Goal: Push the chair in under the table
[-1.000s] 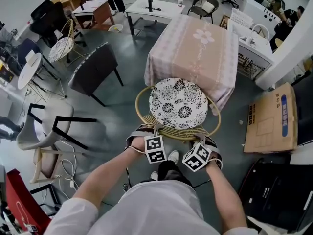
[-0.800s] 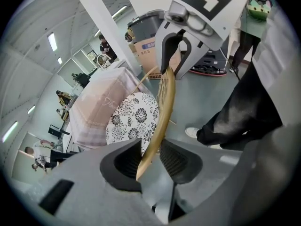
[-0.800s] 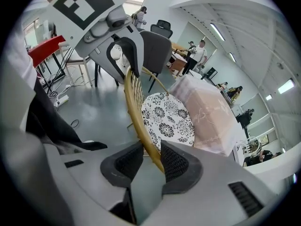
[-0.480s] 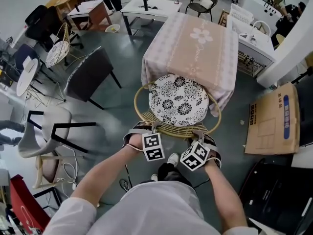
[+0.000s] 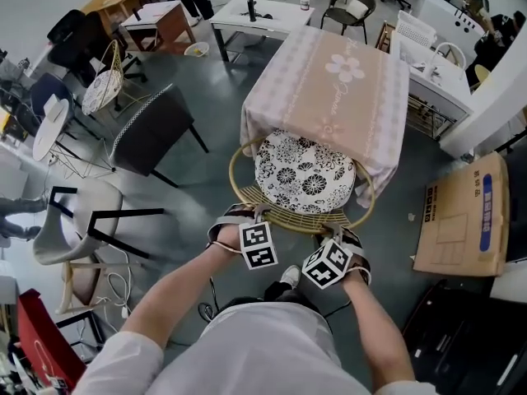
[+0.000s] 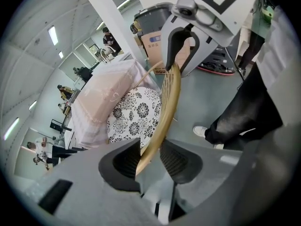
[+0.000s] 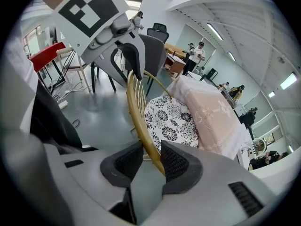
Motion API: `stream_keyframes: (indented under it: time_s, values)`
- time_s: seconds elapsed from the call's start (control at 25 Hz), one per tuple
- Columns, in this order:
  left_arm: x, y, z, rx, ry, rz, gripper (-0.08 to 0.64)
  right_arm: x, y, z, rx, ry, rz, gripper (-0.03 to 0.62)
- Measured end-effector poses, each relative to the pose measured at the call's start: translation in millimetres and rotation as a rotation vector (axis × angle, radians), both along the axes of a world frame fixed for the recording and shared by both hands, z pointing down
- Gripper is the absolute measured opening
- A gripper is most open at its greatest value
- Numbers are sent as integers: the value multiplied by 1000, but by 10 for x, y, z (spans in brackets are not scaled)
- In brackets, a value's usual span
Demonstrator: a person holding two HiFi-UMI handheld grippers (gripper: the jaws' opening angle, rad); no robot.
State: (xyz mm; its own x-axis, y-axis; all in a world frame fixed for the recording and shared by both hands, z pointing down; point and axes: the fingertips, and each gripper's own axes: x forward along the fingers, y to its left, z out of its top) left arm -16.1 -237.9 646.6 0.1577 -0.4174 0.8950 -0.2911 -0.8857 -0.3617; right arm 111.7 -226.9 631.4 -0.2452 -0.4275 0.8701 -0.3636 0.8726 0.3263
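Grey workshop floor surrounds the pink-clothed surface (image 5: 329,81) at upper centre. At mid-frame the rattan chair (image 5: 288,217) has its seat partly under the cloth. The left gripper (image 6: 150,157) and right gripper (image 7: 153,161) each pinch its back rim (image 6: 167,98). The push looks part done; next comes an even, straight shove further in.

Both bare forearms reach up from the bottom centre of the head view, left forearm (image 5: 177,290) and right forearm (image 5: 375,319). Left hand (image 5: 226,235) holds the left gripper (image 5: 262,214), right hand (image 5: 356,253) the right gripper (image 5: 333,232). They sit side by side, near each other, pitched steeply down. Left fingers (image 6: 123,161) are clamped on the chair rim (image 6: 167,102). Right fingers (image 7: 176,164) are clamped on the same rim.
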Motion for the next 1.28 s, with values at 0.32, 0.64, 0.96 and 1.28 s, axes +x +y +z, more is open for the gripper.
stream_keyframes:
  time_s: [0.32, 0.64, 0.96, 1.28]
  values:
    - [-32, -236, -6, 0, -10, -7, 127, -36, -223, -10, -15, 5, 2, 98]
    - [7, -282, 2, -22, 25, 82, 127, -16, -282, -4, -21, 41, 28, 100]
    - [-18, -299, 30, -49, 56, 119, 126, -51, -296, -12, -27, 63, 59, 101]
    - [-86, -346, 26, -65, 75, 153, 126, -109, -325, -8, -26, 67, 78, 101]
